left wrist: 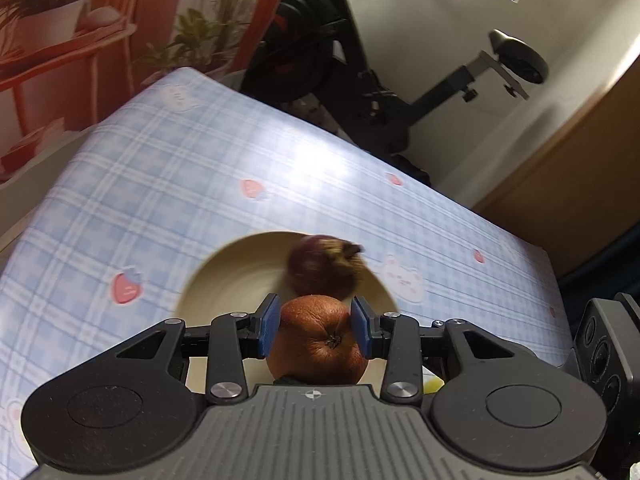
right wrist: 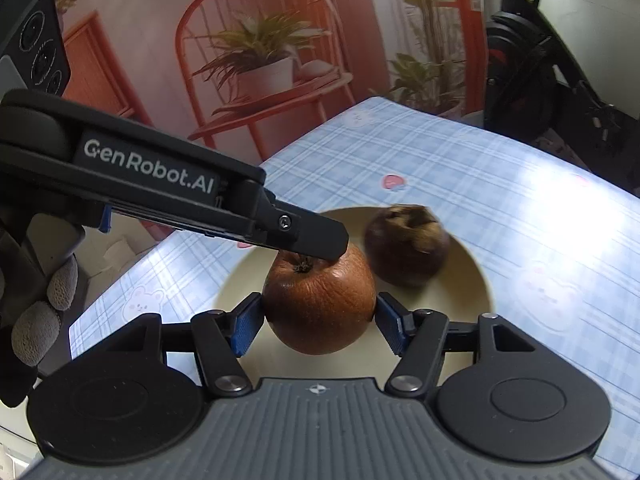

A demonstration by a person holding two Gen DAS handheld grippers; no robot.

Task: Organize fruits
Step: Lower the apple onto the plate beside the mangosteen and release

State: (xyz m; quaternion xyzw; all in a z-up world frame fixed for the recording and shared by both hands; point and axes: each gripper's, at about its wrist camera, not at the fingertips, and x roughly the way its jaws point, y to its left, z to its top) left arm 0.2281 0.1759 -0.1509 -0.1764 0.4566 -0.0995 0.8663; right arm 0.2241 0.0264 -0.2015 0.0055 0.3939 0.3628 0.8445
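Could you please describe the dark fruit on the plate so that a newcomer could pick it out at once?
On the blue checked tablecloth sits a cream plate. The dark purple fruit lies on it, beyond the orange-brown fruit. Its near-black skin and rough brown cap set it apart.

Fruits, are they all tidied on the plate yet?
Nearly. The dark purple fruit already lies on the cream plate. The left claw and right claw both clamp the orange-brown fruit over it. Setting that down and letting go remains.
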